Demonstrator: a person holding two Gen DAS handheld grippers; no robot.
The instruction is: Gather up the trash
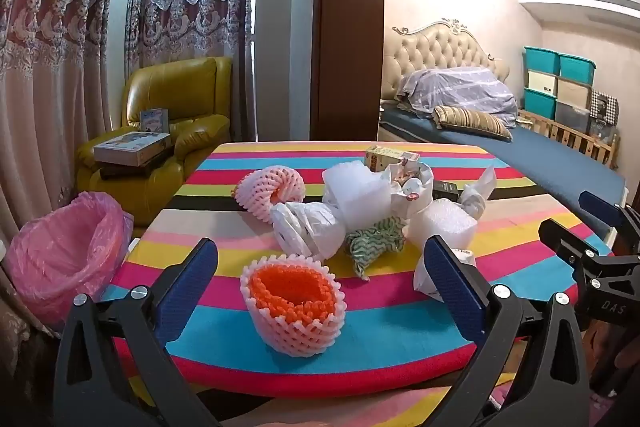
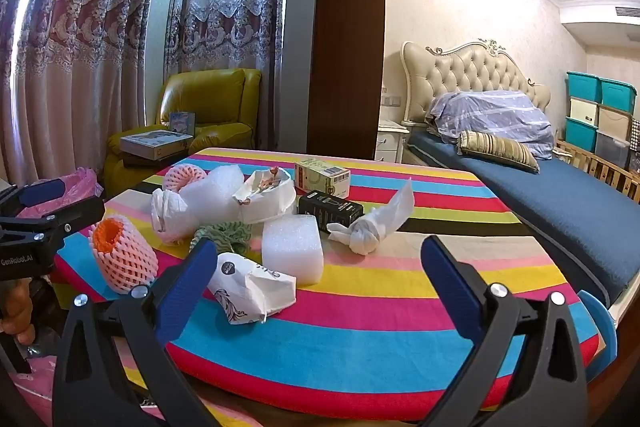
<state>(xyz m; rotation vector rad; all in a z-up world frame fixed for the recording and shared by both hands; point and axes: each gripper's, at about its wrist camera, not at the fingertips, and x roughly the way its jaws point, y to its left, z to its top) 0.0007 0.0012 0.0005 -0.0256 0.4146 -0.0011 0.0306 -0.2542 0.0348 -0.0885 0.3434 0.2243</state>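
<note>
Trash lies in a heap on the striped table [image 1: 400,331]. Nearest in the left wrist view is a white foam net with an orange lining [image 1: 294,303], just ahead of my left gripper [image 1: 320,247], which is open and holds nothing. Behind it lie a white plastic bag [image 1: 308,231], bubble wrap [image 1: 356,191], a green cloth [image 1: 374,241] and a pink foam net [image 1: 268,189]. My right gripper [image 2: 322,247] is open and empty over the near edge. A crumpled paper bag [image 2: 252,287] and a white foam block [image 2: 292,247] lie before it. A pink-lined bin [image 1: 68,251] stands left of the table.
A black box [image 2: 330,209], a cream carton [image 2: 322,179] and a knotted white wrapper [image 2: 368,231] lie farther back. A yellow armchair [image 1: 176,131] with boxes stands behind the bin. A bed [image 2: 560,195] runs along the right, and a dark wooden post [image 2: 348,47] rises behind the table.
</note>
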